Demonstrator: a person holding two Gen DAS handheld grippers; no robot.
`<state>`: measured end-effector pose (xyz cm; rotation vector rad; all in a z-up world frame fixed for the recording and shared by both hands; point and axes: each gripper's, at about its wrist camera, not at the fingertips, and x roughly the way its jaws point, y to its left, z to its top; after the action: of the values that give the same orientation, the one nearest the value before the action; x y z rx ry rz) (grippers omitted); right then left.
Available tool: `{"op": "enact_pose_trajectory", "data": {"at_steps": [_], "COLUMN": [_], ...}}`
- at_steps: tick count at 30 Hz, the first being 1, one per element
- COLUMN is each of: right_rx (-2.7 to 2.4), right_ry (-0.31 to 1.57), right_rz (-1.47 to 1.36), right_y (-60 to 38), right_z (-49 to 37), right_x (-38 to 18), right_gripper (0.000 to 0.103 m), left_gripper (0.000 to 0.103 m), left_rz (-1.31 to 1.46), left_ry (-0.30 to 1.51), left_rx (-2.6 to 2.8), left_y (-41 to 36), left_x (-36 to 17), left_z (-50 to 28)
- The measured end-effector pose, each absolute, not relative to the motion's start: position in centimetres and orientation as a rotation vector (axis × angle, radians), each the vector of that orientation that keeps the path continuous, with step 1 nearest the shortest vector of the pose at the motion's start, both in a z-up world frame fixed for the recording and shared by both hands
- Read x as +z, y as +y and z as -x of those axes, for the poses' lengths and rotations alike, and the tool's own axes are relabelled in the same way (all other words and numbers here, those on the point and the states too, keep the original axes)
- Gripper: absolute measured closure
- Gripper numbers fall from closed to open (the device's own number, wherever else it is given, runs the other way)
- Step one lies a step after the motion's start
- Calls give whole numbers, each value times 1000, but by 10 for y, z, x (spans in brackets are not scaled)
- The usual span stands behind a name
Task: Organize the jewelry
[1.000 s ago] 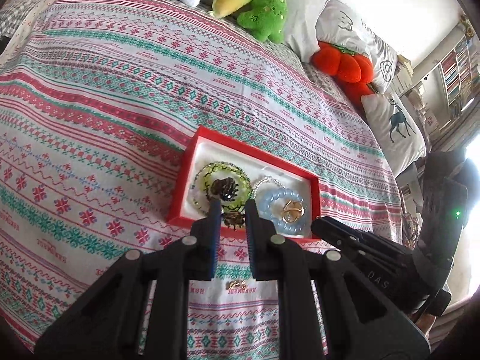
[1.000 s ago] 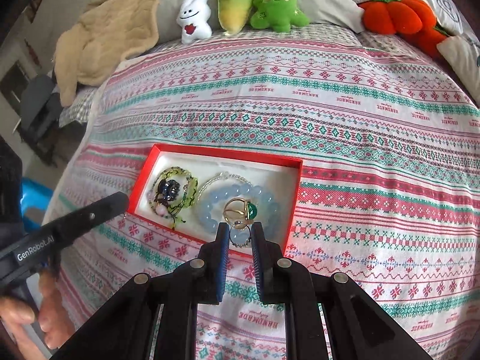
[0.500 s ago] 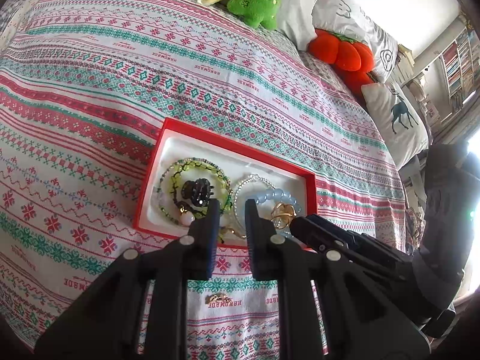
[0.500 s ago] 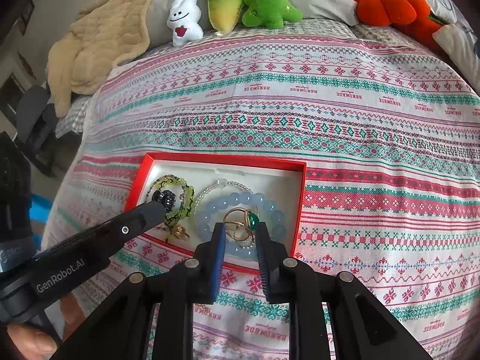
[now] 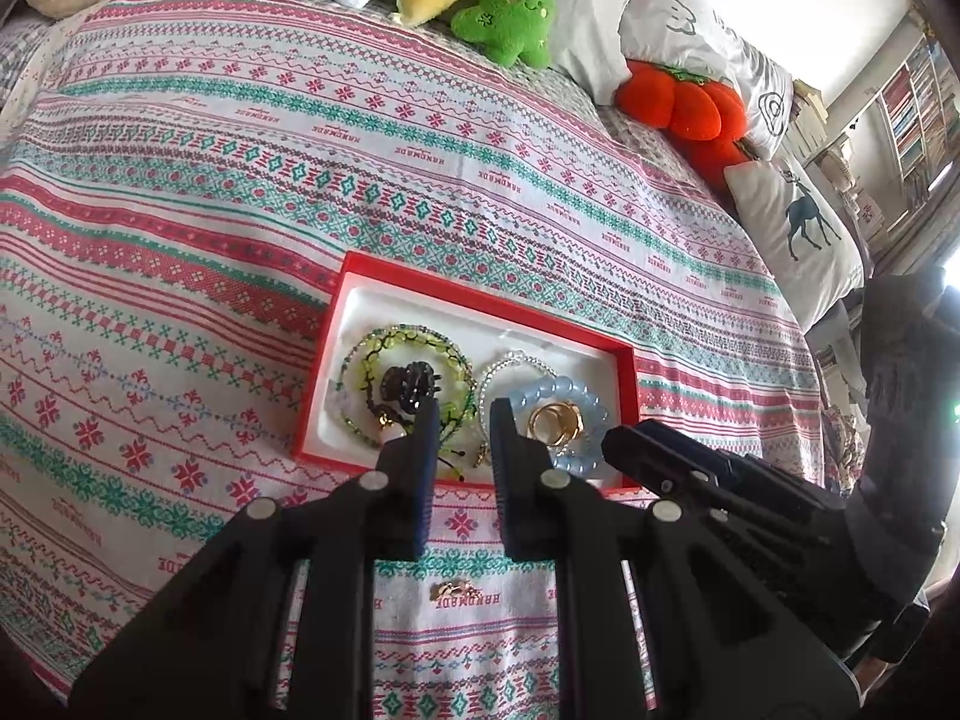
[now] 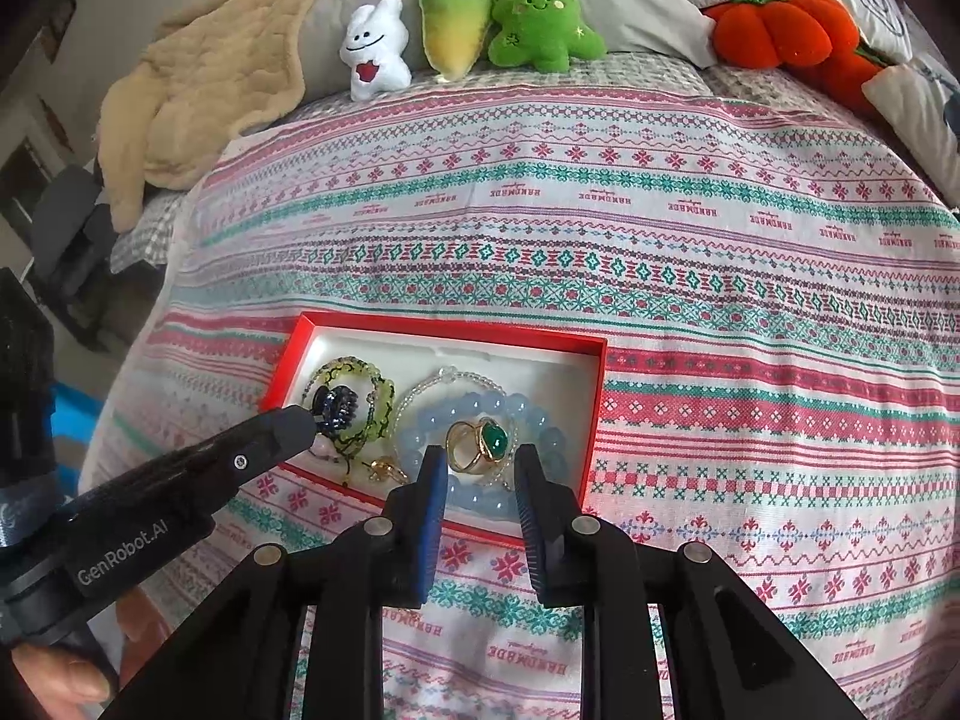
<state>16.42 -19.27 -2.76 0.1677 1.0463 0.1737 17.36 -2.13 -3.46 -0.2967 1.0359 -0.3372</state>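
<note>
- Patterned red, green and white bedspread [image 6: 660,252] covers a bed, with plush toys [image 6: 456,30] and pillows along its far edge.
- Near the front sits a red jewelry box [image 6: 591,408] with a white lining, open on top.
- Inside, on the left, green beaded bracelets [image 5: 414,342] ring a dark claw hair clip [image 5: 411,387]; on the right a clear bead strand [image 6: 447,378] and a pale blue bead bracelet [image 6: 480,408] lie together.
- A gold ring with a green stone [image 6: 483,441] rests inside the blue bracelet; a small gold earring [image 6: 384,468] lies by the front wall.
- The right gripper [image 6: 480,468] hangs over the box's front edge, its jaws opening, a modest gap between them; the ring lies just past the tips, untouched by the pads.
- The left gripper [image 5: 461,426] hovers above the box's front wall with a narrow gap and nothing between its jaws.
- Only the left wrist view shows a small gold piece [image 5: 455,589] lying on the bedspread outside the box, and a bookshelf [image 5: 918,96] at the right.
- Only the right wrist view shows the ring's green stone, and a tan blanket [image 6: 210,72].
</note>
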Motion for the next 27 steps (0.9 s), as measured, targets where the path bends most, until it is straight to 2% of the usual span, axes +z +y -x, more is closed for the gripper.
{"op": "enact_pose_trajectory", "data": {"at_steps": [5,7,9,11,16,23,27], "right_rx": [189,192,191,197,213,264,307], "right_ry": [1046,1045,1042,1036,1022,1013,1008], "right_rz": [-143,-133,-131,-135,-111,4,82], "right_y": [-185,-183,-183,-183,-181,-175,-169], "right_z": [-160,-158,-156,-154,-145,-128,-117], "right_x": [-27,-25,-24,-21,-15,-13,-14], "right_gripper": [74,72,71,71,69,53,50], "left_gripper": [86,80,63,59,59,54,52], "left_rz": [265,244,249,257,196,159,153], "left_ry": [1034,1027,1005,993,995,1015,1026], "left_rx": [-303,-274,-251,-242,-209,-207,-212], "left_y": [-23,-23,-22,-20,-22,-18,-14], "left_x": [-30,-28,-26,-24,-25,-33,-37], "left_z": [-170,-169,-166,-164,-156,-143,-139]}}
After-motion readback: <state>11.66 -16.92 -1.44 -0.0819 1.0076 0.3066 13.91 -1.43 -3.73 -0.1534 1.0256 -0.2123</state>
